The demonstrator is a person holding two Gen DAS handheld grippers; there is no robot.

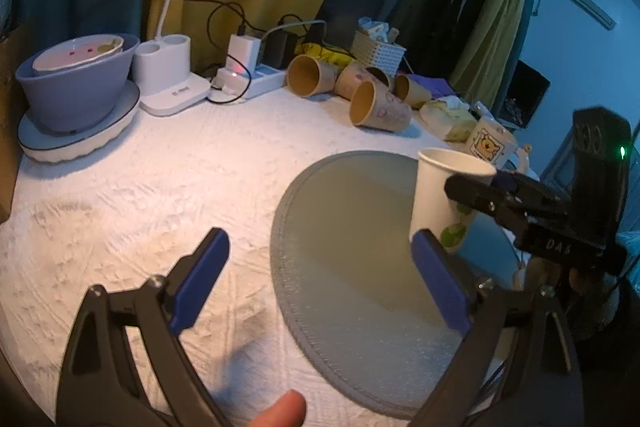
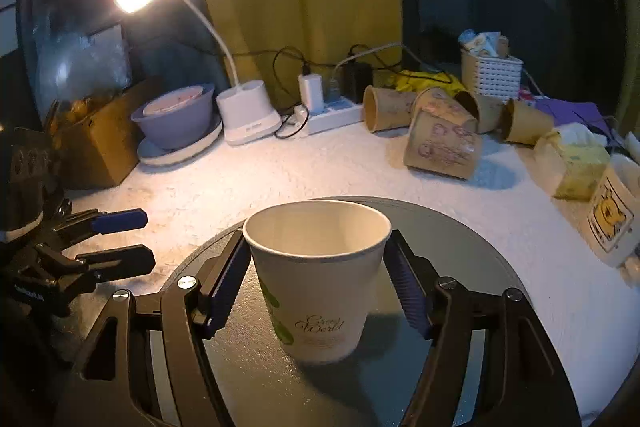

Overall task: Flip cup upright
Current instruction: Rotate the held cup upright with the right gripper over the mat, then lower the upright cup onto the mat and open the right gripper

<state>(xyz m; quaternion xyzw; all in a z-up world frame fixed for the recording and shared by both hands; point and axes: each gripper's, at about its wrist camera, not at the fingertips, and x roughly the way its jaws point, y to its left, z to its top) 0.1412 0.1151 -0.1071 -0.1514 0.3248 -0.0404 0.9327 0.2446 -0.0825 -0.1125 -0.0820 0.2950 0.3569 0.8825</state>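
A white paper cup (image 2: 316, 279) with green leaf print stands upright, mouth up, on a round grey mat (image 2: 472, 239). My right gripper (image 2: 318, 255) has its blue-padded jaws around the cup near the rim, touching or almost touching both sides. The cup (image 1: 440, 203) also shows in the left wrist view at the mat's (image 1: 352, 227) right side, with the right gripper (image 1: 476, 187) at its rim. My left gripper (image 1: 320, 251) is open and empty above the mat's left edge; in the right wrist view it (image 2: 120, 235) sits at the far left.
Several brown paper cups (image 2: 440, 135) lie on their sides at the back. A power strip (image 2: 332, 111), a lit desk lamp (image 2: 248, 115), a purple bowl on a plate (image 2: 176, 123), a white basket (image 2: 490, 75), a tissue pack (image 2: 580, 163) and a bear mug (image 2: 616, 219) ring the white table.
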